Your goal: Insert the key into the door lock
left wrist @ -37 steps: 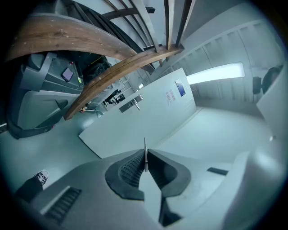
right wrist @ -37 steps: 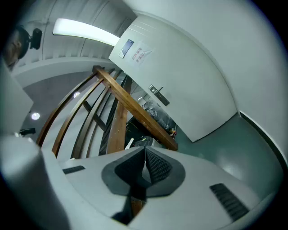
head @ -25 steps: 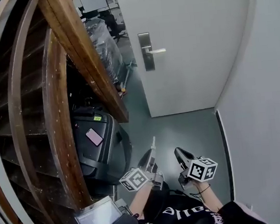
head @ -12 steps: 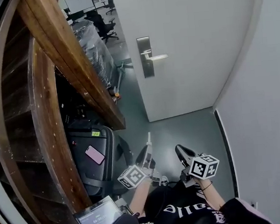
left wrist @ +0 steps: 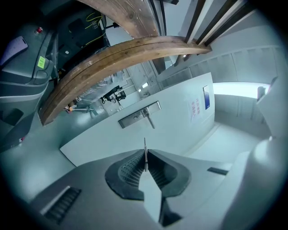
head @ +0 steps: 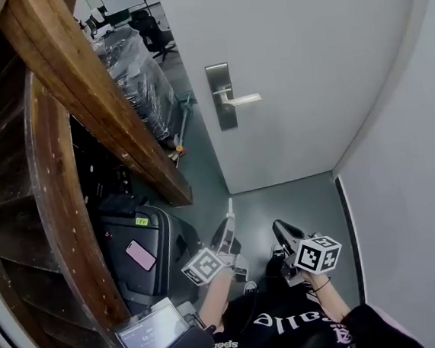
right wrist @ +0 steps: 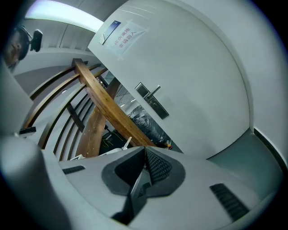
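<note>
No legible text: paper notice [right wrist: 122, 35] on door [right wrist: 198, 81] blurred, green sticker [head: 142, 222] on black case [head: 166, 247] too small.

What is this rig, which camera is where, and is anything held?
No robot: a person holds a two-jaw tool in each hand. The head view is from a camera on the person's head, looking down at both tools and a white door with a lock plate and handle. The other two views ride on the tools, looking along their jaws. The left tool is shut on a thin key, well short of the lock plate. The right tool is shut, empty. At left, a wooden staircase and a black case with a pink phone on it.
</note>
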`<state>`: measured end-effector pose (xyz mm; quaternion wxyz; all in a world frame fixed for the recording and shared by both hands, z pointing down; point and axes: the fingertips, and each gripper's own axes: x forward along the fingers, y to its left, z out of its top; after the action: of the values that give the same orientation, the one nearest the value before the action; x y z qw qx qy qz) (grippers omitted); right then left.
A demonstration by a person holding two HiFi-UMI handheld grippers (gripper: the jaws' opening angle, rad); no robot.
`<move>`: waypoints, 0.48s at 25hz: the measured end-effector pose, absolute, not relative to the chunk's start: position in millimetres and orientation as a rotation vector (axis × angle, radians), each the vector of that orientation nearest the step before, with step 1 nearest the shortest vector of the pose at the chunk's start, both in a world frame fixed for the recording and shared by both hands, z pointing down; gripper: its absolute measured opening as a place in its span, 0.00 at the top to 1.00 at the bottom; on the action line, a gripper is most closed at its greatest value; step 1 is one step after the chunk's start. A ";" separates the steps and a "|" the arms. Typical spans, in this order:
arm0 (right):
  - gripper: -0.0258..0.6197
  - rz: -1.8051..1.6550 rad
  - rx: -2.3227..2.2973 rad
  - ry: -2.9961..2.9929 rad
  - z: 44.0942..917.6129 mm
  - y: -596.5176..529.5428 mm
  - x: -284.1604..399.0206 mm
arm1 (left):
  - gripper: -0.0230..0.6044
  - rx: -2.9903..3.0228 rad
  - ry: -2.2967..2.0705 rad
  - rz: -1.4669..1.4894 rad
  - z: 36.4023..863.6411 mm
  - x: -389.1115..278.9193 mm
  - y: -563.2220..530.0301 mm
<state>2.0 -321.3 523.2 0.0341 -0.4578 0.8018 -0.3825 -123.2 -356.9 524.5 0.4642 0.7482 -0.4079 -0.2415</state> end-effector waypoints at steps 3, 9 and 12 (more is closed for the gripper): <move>0.93 -1.159 -1.371 2.506 518.4 -361.7 17.7 | 0.92 1.841 -1.010 -0.615 519.9 -107.5 -396.1; 0.93 -1.127 -1.339 2.553 508.4 -433.2 53.4 | 0.92 1.837 -1.027 -0.664 519.3 -84.3 -484.2; 0.93 -1.136 -1.333 2.560 509.3 -453.1 66.7 | 0.92 1.836 -1.025 -0.686 519.3 -77.6 -527.9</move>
<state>66.7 -453.1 509.3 0.0198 -0.4297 0.8252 -0.3661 -77.6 -527.9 519.3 0.4481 0.7421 -0.4142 -0.2774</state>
